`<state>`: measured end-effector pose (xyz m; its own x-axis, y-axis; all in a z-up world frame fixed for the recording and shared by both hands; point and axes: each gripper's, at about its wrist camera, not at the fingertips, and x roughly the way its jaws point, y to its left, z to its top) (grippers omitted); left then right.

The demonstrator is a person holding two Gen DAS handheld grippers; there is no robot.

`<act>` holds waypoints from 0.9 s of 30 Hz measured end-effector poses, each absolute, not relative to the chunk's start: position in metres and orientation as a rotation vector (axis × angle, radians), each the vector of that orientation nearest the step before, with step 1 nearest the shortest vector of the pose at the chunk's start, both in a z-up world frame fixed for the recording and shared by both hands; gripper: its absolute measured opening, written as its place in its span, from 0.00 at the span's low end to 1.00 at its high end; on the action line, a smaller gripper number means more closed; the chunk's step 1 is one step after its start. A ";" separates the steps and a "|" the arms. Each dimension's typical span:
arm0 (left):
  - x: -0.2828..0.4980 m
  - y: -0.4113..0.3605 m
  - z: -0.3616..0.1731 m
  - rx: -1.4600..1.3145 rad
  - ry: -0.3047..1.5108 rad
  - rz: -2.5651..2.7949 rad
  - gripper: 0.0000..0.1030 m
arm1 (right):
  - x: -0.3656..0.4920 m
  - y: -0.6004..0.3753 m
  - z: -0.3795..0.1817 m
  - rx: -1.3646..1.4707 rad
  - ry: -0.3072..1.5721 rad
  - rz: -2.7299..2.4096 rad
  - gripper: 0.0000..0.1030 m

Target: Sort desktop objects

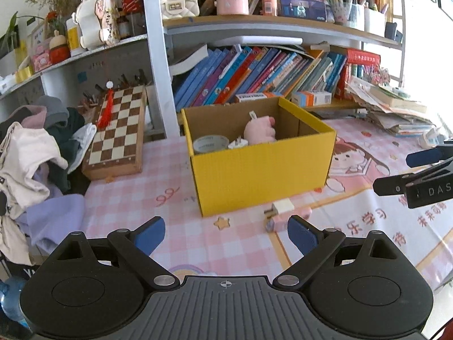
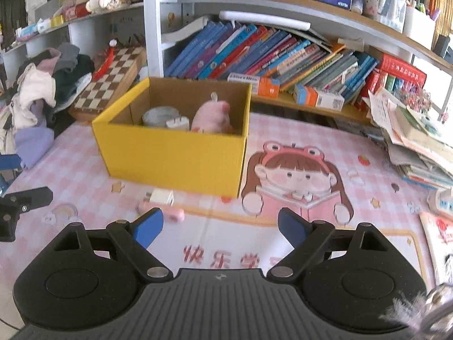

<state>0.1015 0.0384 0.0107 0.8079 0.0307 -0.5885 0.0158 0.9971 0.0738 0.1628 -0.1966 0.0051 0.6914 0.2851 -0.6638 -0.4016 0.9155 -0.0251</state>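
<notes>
Centrally, the counter (image 1: pixel 175 187), covered by a pink checked cartoon cloth, is occupied by a yellow cardboard box (image 1: pixel 260 178) already holding a tape roll (image 1: pixel 211 144), a white plug (image 1: pixel 238 143) and a pink plush toy (image 1: pixel 260 130). Just before the box front, a white charger plug (image 1: pixel 279 208) and a pink oblong item (image 1: pixel 286 222) are left unsorted, long axis roughly parallel to that front. Both lie just ahead of the left gripper (image 1: pixel 226 233), toward its right finger; from the right gripper (image 2: pixel 220 226) they lie ahead-left, so the left is judged nearer. Both pairs of jaws are spread wide, with nothing held.
</notes>
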 end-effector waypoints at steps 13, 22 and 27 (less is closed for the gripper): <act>0.082 0.029 -0.009 0.094 0.686 -0.023 0.93 | 0.131 -0.190 -0.018 -0.175 0.769 0.381 0.86; 0.077 0.026 -0.016 0.104 0.707 -0.038 0.93 | 0.123 -0.187 -0.025 -0.158 0.793 0.380 0.86; 0.075 0.021 -0.023 0.100 0.731 -0.052 0.93 | 0.119 -0.181 -0.032 -0.163 0.814 0.397 0.84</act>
